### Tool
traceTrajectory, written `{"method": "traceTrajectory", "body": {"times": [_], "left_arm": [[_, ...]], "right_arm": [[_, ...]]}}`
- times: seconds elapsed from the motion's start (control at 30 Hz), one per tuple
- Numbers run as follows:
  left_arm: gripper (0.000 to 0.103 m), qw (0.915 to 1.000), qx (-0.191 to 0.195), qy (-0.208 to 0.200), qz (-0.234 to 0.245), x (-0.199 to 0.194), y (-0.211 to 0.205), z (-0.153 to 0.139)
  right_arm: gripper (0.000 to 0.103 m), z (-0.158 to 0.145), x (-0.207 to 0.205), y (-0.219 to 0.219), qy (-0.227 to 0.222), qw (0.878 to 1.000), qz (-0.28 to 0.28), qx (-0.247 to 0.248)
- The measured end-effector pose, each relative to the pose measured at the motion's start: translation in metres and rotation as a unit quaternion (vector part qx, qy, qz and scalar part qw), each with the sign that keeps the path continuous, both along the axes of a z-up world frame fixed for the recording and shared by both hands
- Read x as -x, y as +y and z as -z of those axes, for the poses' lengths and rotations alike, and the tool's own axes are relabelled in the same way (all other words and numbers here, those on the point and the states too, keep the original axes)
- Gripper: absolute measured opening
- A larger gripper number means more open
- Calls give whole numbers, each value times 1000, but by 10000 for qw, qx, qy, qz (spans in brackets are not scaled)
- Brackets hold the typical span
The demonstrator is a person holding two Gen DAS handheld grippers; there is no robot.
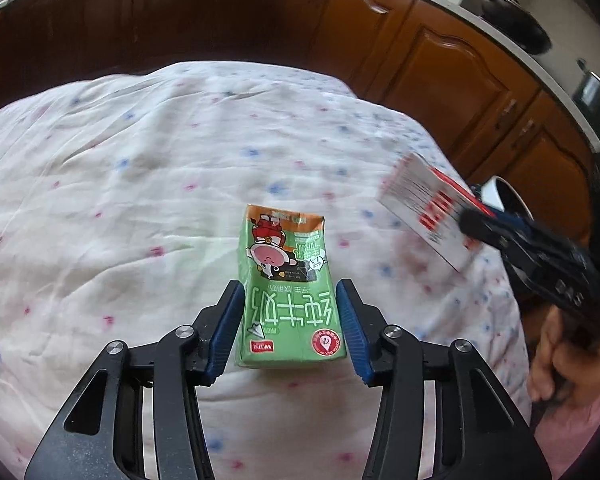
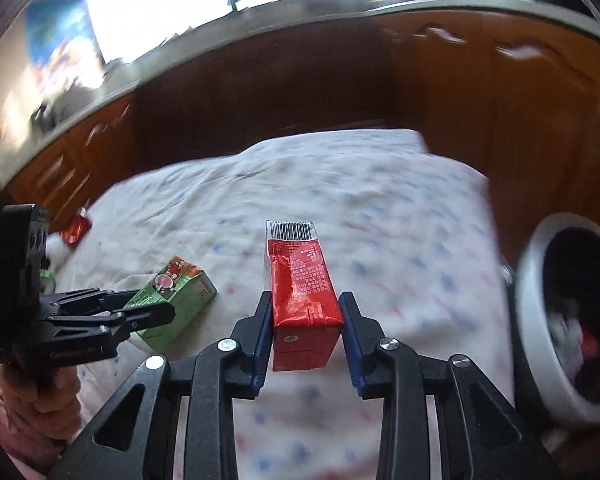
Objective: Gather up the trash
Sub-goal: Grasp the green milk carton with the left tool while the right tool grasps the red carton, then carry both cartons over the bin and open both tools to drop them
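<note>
Between your left gripper's (image 1: 290, 326) blue pads sits the green milk carton (image 1: 286, 288), lying lengthwise along the fingers over the flowered cloth (image 1: 140, 168). The left pad touches its side; a thin gap seems to show at the right pad, so you cannot be sure from this view that the squeeze is complete. In the right wrist view the carton's far end looks to rest on, or just above, the cloth, so treat it as not yet lifted clear.

Your right gripper (image 2: 303, 328) is closed down on the red carton (image 2: 302, 288), both pads pressed against its sides, barcode end pointing away, and it is carried above the cloth. Motion blur suggests this hand is swinging.

Just off the table's right edge stands the white-rimmed bin (image 2: 540, 312), its mouth tilted toward you, with scraps already inside. Well apart at the far left edge lies a small red wrapper (image 2: 76, 230), not yet gathered.

So the step in hand looks like transport: one carton on its way, the other being grasped. Next, carry the red carton over the bin's mouth and release only once it is past the rim. Firm up the left grip before raising the green carton; a crumpled carton can slip or twist between pads.
</note>
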State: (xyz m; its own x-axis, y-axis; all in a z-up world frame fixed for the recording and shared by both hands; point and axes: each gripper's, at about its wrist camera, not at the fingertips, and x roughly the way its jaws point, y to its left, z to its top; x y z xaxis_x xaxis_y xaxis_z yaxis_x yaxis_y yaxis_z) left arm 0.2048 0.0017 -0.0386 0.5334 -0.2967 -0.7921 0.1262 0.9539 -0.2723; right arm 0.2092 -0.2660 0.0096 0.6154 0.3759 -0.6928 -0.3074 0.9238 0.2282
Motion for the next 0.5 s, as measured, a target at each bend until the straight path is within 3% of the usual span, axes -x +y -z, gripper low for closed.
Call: {"method": "traceTrajectory", "body": {"times": [0.17,0.33,0.5], "left_arm": [[47,9988,-37,-140,464,6,-36,-7],[47,9968,-232,-175,743,12,-62,-3],[47,9971,-368,-125,651,16,-63,4]], "right_arm": [[32,12,31,-26,71,9985,539,-22],[34,24,34,-24,304,9985,438,-85],[37,22,27,-15,217,9992,331,11]]}}
